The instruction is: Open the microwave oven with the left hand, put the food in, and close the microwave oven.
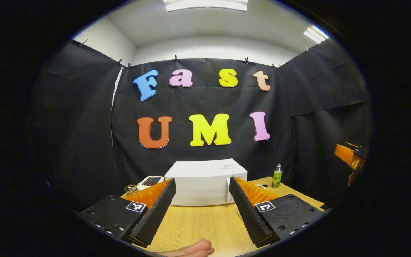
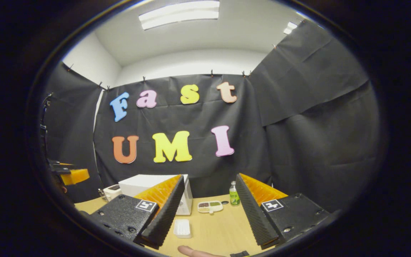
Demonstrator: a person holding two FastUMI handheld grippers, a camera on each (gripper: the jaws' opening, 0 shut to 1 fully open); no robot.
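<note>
Nearest to my lens in the left gripper view, a fingertip (image 1: 194, 249) pokes in at the bottom edge, just under the left gripper (image 1: 202, 200), whose two fingers stand wide apart with nothing between them but bare wooden table (image 1: 205, 225). Straight ahead through that gap I see the microwave oven (image 1: 205, 182), a white box with its door closed, sitting toward the back of the table close to the booth's black cloth wall. A clear stretch of tabletop lies between my fingers and its front face. To its left I make out a small white device (image 1: 151, 181) near the table's back-left edge; to its right a green bottle (image 1: 277, 176) stands upright near the back-right edge. Far off at the right rim I catch the other gripper (image 1: 350, 156), well apart from mine.

In the right gripper view, the right gripper (image 2: 207, 214) also has its fingers spread, holding nothing, raised above the table. A finger (image 2: 194, 252) shows at the bottom edge. Between the fingers I see a small white tray (image 2: 183, 228) lying flat on the wood, and beyond it the food (image 2: 210, 206), a divided dish with several portions, resting just right of the microwave's corner and just left of the bottle. Open table surrounds the tray on all sides.
</note>
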